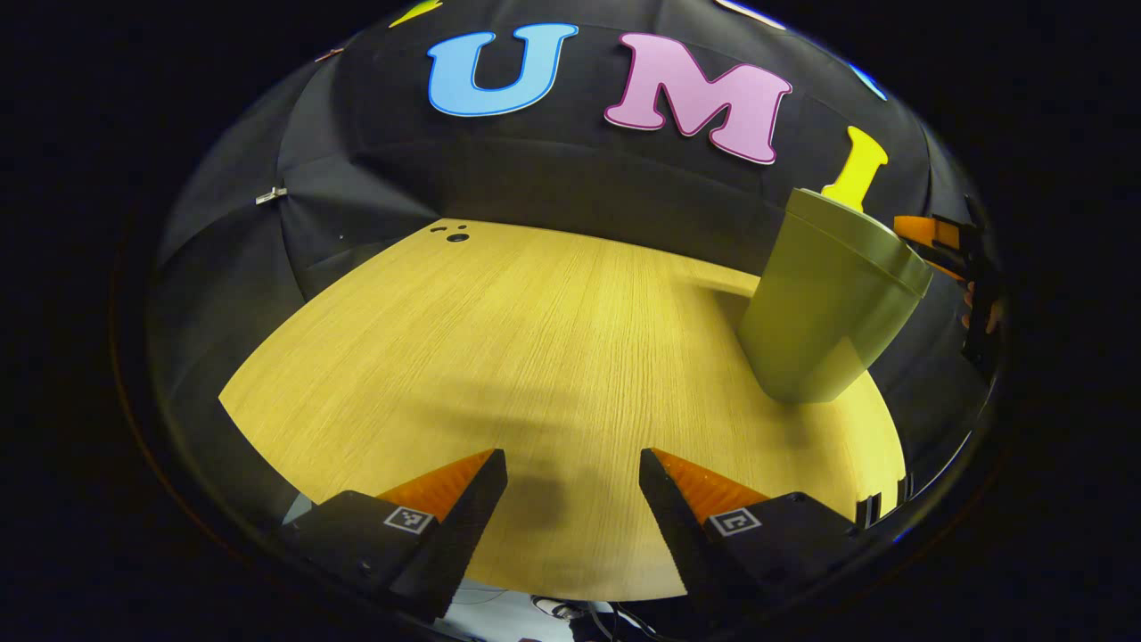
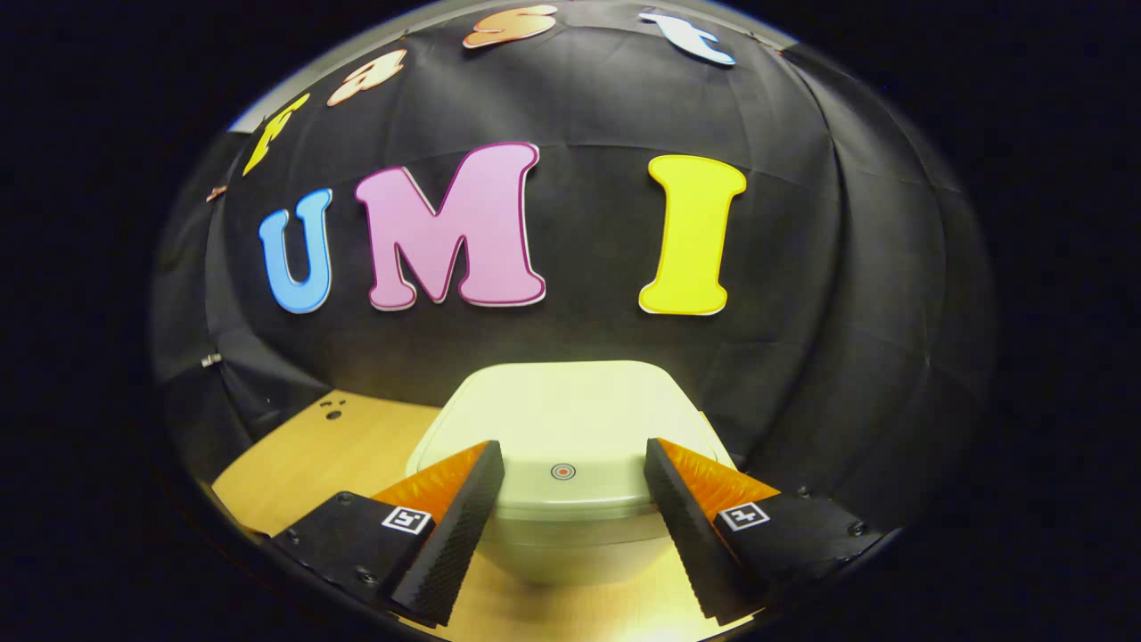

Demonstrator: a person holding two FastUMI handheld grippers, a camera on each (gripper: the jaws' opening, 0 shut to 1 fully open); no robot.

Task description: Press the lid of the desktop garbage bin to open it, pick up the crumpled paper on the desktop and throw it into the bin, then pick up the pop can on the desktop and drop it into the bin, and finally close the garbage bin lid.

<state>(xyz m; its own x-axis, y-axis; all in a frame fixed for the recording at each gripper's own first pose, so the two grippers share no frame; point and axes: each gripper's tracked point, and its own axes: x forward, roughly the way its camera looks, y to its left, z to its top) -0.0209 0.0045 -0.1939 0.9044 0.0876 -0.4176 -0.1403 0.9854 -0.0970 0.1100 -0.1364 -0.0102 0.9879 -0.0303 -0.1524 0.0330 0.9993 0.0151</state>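
2 grippers, both with jaws spread and empty. Right gripper (image 2: 564, 499) sits just above and in front of bin (image 2: 570, 526), lid (image 2: 570, 410) shut, round press mark (image 2: 562, 471) dead centre between its fingers. Left gripper (image 1: 572, 499) hangs over bare desk (image 1: 535, 339); in left gripper view bin (image 1: 824, 312) lies well off to its right, other gripper (image 1: 949, 245) just behind bin. Right is nearer: likely step is lid press, short push forward and down onto mark. Paper, can: cannot tell where.
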